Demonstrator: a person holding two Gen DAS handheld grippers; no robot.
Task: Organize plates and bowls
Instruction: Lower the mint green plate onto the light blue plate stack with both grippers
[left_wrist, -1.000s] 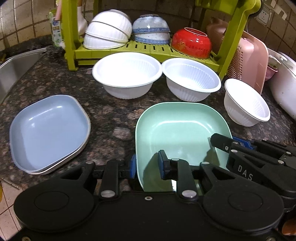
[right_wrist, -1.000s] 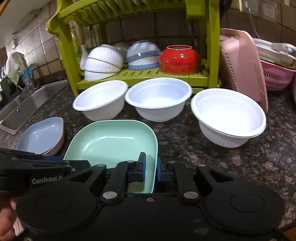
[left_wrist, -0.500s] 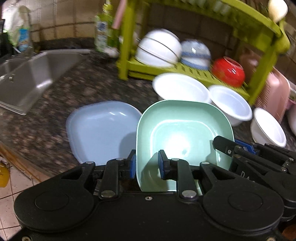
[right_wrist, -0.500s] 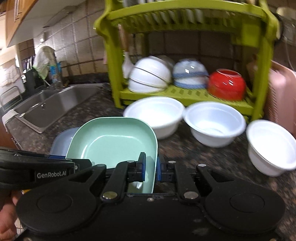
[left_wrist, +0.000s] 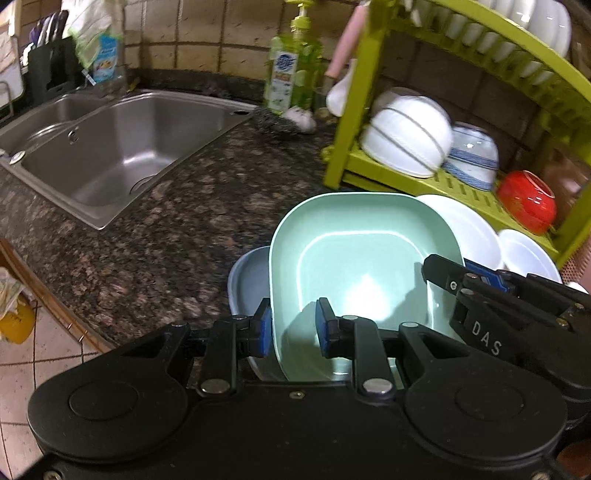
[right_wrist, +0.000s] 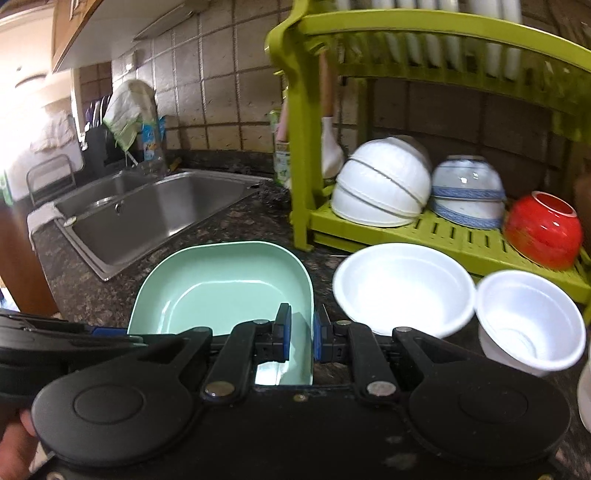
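A mint-green square plate (left_wrist: 365, 258) is held off the counter by both grippers. My left gripper (left_wrist: 293, 326) is shut on its left rim, my right gripper (right_wrist: 299, 338) on its right rim (right_wrist: 308, 295). The right gripper's black body (left_wrist: 517, 314) also shows at the right of the left wrist view. Under the green plate a grey-blue plate (left_wrist: 247, 277) peeks out on the counter. Two white bowls (right_wrist: 402, 288) (right_wrist: 528, 317) stand on the counter before the green dish rack (right_wrist: 443, 229).
The rack's lower shelf holds stacked white bowls (right_wrist: 380, 188), blue-patterned bowls (right_wrist: 467, 192) and a red bowl (right_wrist: 543, 229). A steel sink (left_wrist: 110, 147) lies far left. A soap bottle (left_wrist: 286, 74) stands behind it. The counter edge (left_wrist: 55, 295) drops to a tiled floor.
Both grippers have carried the green plate up and to the left; it now hangs over the grey-blue plate, covering most of it. The white bowls stayed put.
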